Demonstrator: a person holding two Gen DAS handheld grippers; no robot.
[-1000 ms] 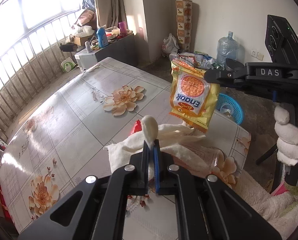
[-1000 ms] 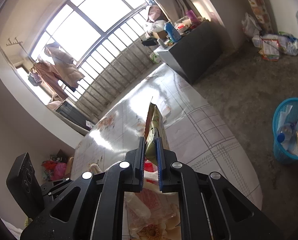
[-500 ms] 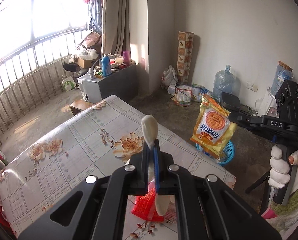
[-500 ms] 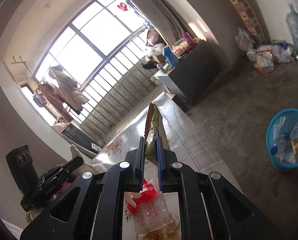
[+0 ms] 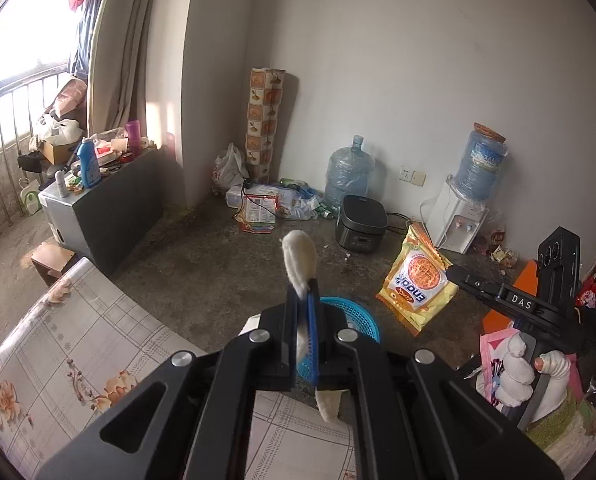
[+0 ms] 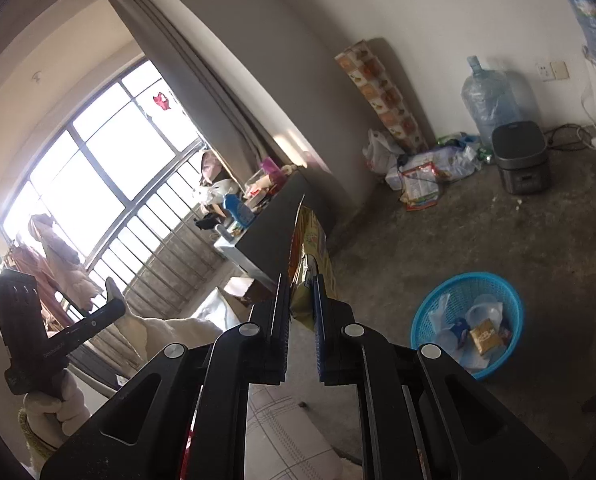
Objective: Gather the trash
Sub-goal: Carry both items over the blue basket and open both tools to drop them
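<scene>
Both tongs are clamped on trash: the left tongs (image 5: 305,300) pinch a white tissue wad (image 5: 298,262), the right tongs (image 6: 301,300) a yellow snack bag (image 5: 418,280). The blue basket (image 6: 468,320) sits on the floor past the surface (image 5: 77,352) edge, below and ahead; it seems almost directly under the left tongs, so the left hand looks nearer.

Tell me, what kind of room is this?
Probably a lived-in room in a home, a bit messy. There is a table with a flowery cover, a water dispenser by the wall, a rice cooker on the bare floor, and a blue basket with trash in it.
</scene>
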